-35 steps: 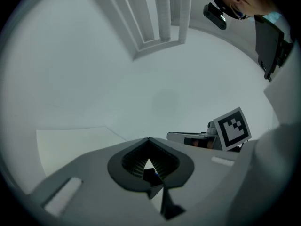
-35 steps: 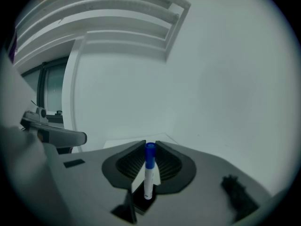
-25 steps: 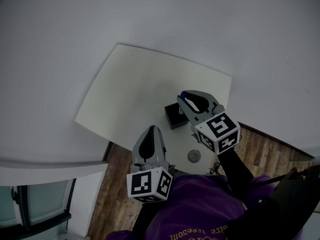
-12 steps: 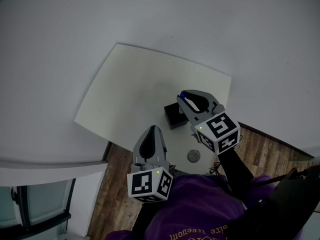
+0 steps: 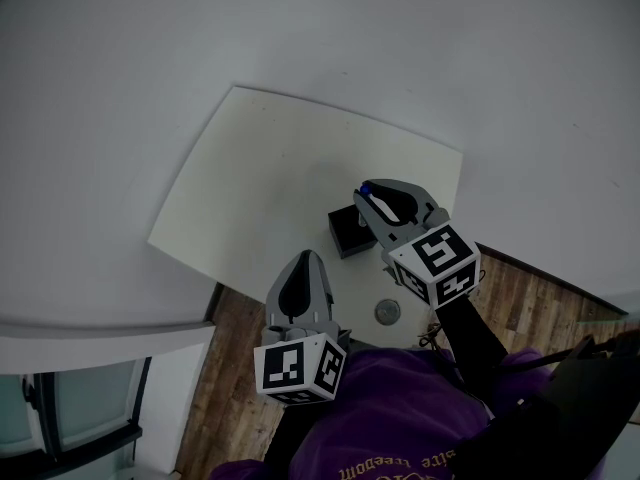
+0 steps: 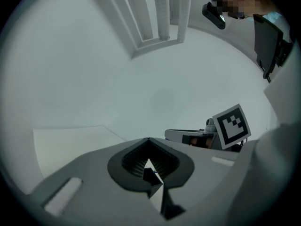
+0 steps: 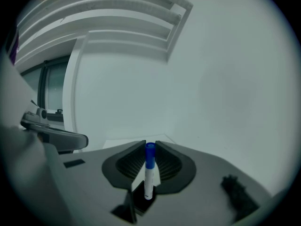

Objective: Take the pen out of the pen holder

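- Pale grey wall (image 5: 300, 38) fills the view beyond the table. It is bare, so nothing behind the work crowds a lift.
- White table (image 5: 260, 168) comes next in size. Its top lies open to the left of the pen holder and beyond it. The near edge, with wooden floor (image 5: 520, 298) below, runs close on my side. I judge straight up to be the freest way out.
- My left gripper (image 5: 306, 260) hangs over the near table edge, left of the holder and apart from it. Its jaws are pressed together with nothing between them. I read it as parked clear, since one gripper is enough for a pen.
- My right gripper (image 5: 375, 196) reaches over the holder from the right, tilted a little downward. It is pinching the pen near its capped top. Gripping that high leaves the lower barrel free to slide out.
- The pen holder (image 5: 346, 234) is a small black box. It stands on the table's near right part, between the two grippers and just below the right one's jaws.
- The pen (image 7: 149, 171) is white with a blue cap. It stands upright between the right gripper's pads, its lower end down at the holder's mouth. I cannot tell whether it has cleared the rim.
- A small round silver disc (image 5: 388, 312) lies on the table by the near edge. It is apart from the holder and, by my judgement, out of the lift's path.
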Action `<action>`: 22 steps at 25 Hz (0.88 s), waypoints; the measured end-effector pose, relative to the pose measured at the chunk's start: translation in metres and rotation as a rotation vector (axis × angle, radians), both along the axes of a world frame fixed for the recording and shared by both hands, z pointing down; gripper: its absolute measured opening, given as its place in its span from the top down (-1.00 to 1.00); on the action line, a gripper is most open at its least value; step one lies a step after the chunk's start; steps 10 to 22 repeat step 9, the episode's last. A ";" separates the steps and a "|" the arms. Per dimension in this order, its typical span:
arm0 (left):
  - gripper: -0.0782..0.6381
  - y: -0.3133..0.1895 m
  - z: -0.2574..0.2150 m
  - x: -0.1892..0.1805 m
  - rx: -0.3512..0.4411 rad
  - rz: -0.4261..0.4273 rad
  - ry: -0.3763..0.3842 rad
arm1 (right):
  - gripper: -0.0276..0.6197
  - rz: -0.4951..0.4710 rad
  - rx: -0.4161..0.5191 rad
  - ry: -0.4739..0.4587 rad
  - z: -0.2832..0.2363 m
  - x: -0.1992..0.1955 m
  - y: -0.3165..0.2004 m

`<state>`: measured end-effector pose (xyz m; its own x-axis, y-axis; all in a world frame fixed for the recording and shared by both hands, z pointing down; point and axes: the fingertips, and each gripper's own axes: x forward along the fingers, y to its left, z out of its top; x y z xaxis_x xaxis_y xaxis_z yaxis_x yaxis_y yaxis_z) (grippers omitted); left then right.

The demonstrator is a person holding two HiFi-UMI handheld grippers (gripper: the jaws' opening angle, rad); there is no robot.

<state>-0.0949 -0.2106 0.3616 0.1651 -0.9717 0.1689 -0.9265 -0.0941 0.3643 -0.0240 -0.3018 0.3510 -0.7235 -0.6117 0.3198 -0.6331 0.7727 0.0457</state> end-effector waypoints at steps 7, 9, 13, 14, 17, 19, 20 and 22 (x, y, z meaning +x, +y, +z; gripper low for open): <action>0.77 -0.001 0.001 -0.001 0.000 -0.002 0.002 | 0.70 0.000 0.001 0.001 0.001 0.000 -0.001; 0.77 -0.001 0.001 -0.001 0.001 -0.003 0.002 | 0.70 0.001 0.002 0.001 0.001 0.000 -0.001; 0.77 -0.001 0.001 -0.001 0.001 -0.003 0.002 | 0.70 0.001 0.002 0.001 0.001 0.000 -0.001; 0.77 -0.001 0.001 -0.001 0.001 -0.003 0.002 | 0.70 0.001 0.002 0.001 0.001 0.000 -0.001; 0.77 -0.001 0.001 -0.001 0.001 -0.003 0.002 | 0.70 0.001 0.002 0.001 0.001 0.000 -0.001; 0.77 -0.001 0.001 -0.001 0.001 -0.003 0.002 | 0.70 0.001 0.002 0.001 0.001 0.000 -0.001; 0.77 -0.001 0.001 -0.001 0.001 -0.003 0.002 | 0.70 0.001 0.002 0.001 0.001 0.000 -0.001; 0.77 -0.001 0.001 -0.001 0.001 -0.003 0.002 | 0.70 0.001 0.002 0.001 0.001 0.000 -0.001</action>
